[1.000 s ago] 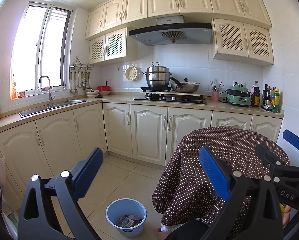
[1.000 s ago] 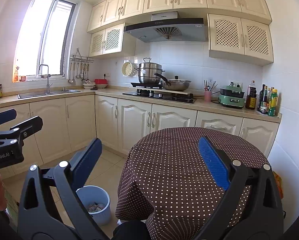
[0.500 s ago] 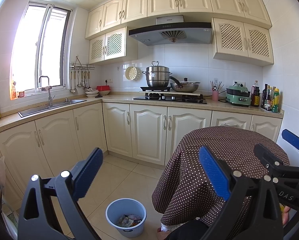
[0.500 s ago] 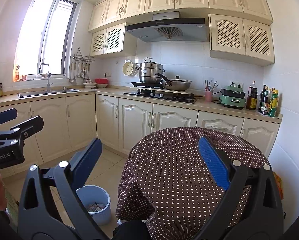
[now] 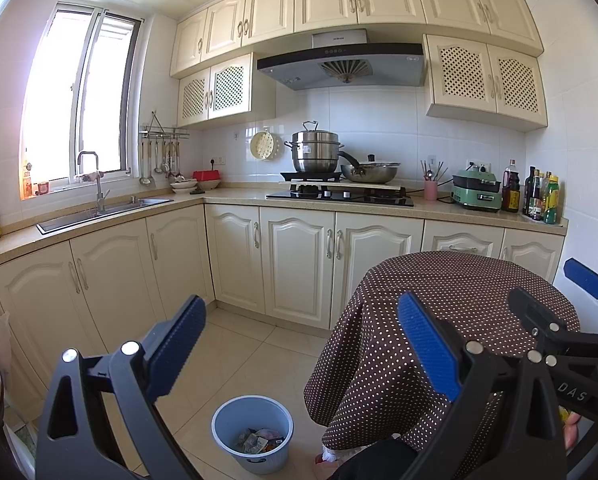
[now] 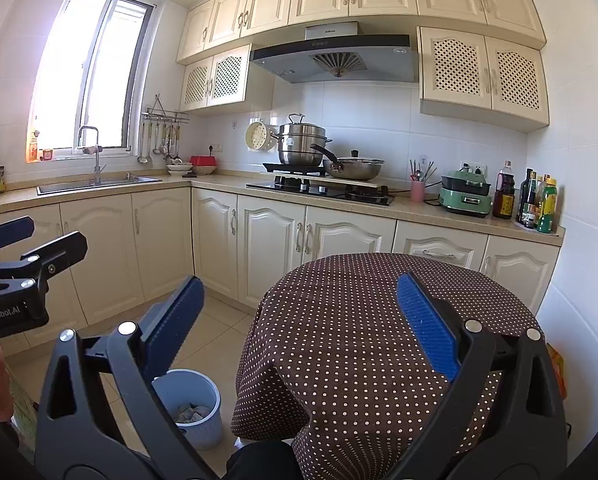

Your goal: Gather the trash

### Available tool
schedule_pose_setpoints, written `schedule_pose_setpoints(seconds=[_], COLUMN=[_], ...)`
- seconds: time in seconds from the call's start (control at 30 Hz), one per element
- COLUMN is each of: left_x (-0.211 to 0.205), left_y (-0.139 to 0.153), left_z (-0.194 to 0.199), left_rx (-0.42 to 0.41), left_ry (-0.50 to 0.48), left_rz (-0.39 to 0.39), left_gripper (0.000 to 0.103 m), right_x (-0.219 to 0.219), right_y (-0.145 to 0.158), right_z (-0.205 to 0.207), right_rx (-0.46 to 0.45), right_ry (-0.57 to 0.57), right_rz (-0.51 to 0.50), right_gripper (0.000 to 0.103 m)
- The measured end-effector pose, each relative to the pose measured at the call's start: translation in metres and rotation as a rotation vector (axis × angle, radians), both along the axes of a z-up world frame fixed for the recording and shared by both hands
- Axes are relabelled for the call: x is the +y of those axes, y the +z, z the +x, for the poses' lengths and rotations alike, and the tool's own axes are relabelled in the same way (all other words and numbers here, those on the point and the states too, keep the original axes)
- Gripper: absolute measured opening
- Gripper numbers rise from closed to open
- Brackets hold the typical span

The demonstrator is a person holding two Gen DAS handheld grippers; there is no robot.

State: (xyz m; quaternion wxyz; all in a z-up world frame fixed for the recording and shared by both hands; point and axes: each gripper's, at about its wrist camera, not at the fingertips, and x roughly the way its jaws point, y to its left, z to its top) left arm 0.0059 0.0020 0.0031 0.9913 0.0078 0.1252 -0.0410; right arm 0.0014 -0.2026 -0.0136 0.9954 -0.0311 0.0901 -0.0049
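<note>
A blue trash bin [image 5: 253, 432] with crumpled trash [image 5: 259, 440] inside stands on the floor left of a round table with a brown dotted cloth [image 5: 459, 292]. The bin also shows in the right wrist view [image 6: 197, 404]. My left gripper [image 5: 299, 340] is open and empty, held above the floor over the bin. My right gripper [image 6: 299, 320] is open and empty, over the near edge of the table [image 6: 379, 320]. The right gripper shows at the right edge of the left wrist view [image 5: 571, 320]; the left gripper shows at the left of the right wrist view [image 6: 23, 264].
Cream cabinets [image 5: 299, 264] and a counter run along the back and left walls, with a sink [image 5: 103, 210], a stove with pots [image 5: 339, 192], a green appliance [image 5: 477, 192] and bottles [image 5: 539, 200]. Tiled floor [image 5: 239, 352] lies between the cabinets and the table.
Nearly nothing. The right gripper has drifted slightly right, so the table sits a little further right in its view; both stay open.
</note>
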Motion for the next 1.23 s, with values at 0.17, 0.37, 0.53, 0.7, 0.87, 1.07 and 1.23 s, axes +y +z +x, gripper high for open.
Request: schedule_pose_setpoints(seconds=[0.17, 0.37, 0.53, 0.7, 0.87, 1.07, 1.23], left_x=[0.000, -0.001, 0.000, 0.000, 0.001, 0.004, 0.006], left_y=[0.000, 0.000, 0.000, -0.001, -0.003, -0.010, -0.019], left_z=[0.000, 0.000, 0.001, 0.001, 0.000, 0.005, 0.019], left_rx=[0.000, 0.001, 0.001, 0.002, 0.005, 0.024, 0.060], left_ry=[0.001, 0.001, 0.000, -0.001, -0.002, 0.000, 0.016], left_rz=[0.000, 0.000, 0.001, 0.002, 0.001, 0.002, 0.012], left_gripper=[0.095, 0.095, 0.095, 0.095, 0.095, 0.095, 0.095], right_x=[-0.001, -0.001, -0.002, -0.003, -0.002, -0.005, -0.018], right_y=[0.000, -0.002, -0.003, -0.003, -0.005, -0.009, -0.013], right_z=[0.000, -0.002, -0.002, -0.003, -0.004, -0.002, 0.013], right_rx=[0.000, 0.001, 0.003, 0.004, 0.006, 0.018, 0.050], right_ry=[0.000, -0.004, -0.003, -0.004, -0.008, -0.022, -0.059], right_rz=[0.000, 0.001, 0.002, 0.002, 0.002, 0.003, -0.015], right_gripper=[0.095, 0.095, 0.095, 0.095, 0.095, 0.095, 0.095])
